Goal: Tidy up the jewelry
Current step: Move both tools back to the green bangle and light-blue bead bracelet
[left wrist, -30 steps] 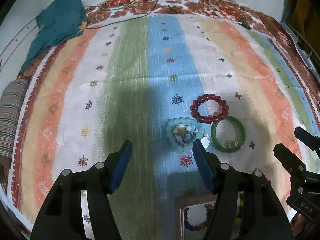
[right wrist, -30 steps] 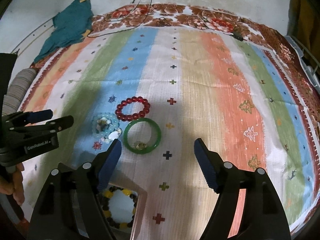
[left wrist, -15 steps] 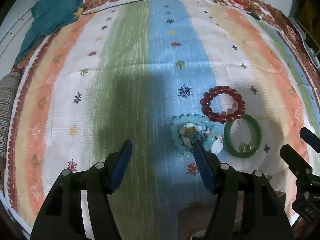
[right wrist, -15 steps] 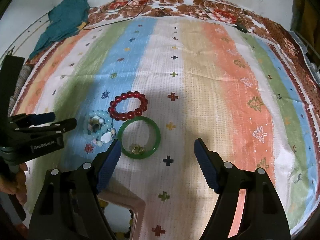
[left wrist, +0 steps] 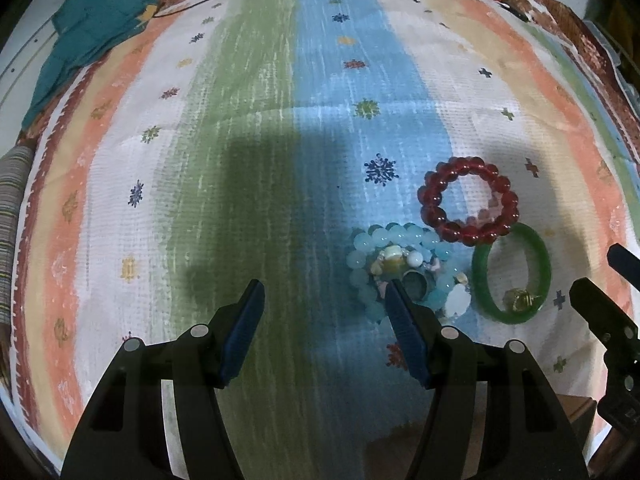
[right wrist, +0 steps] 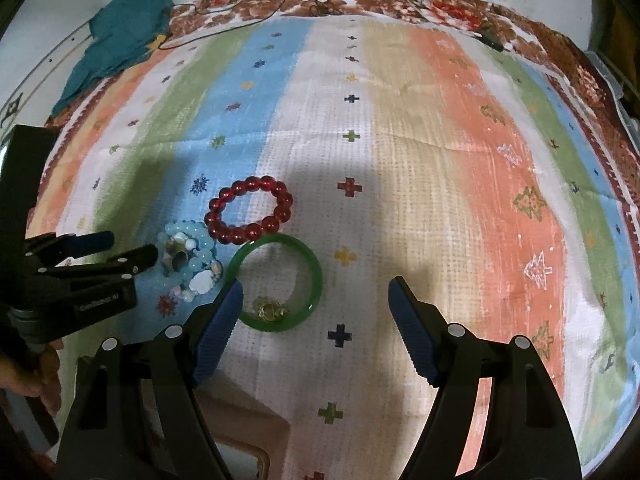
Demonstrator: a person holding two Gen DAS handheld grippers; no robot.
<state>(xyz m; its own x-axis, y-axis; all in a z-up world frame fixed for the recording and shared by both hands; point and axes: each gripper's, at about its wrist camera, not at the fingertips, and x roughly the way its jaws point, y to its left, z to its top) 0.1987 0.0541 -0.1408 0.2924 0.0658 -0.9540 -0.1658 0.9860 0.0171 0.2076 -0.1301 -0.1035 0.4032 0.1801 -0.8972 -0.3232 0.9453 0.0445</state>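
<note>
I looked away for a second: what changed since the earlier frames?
Both grippers moved forward and lower toward the jewelry; the left gripper now has one finger at the pale blue bead bracelet. Nothing gripped. Red bracelet and green bangle stayed put; both grippers stayed open.

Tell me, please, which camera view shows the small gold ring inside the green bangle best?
The right wrist view: the gold ring lies unobstructed inside the green bangle, near the right gripper. In the left wrist view the same ring sits further off toward the frame's right side, seen at a steeper angle.
</note>
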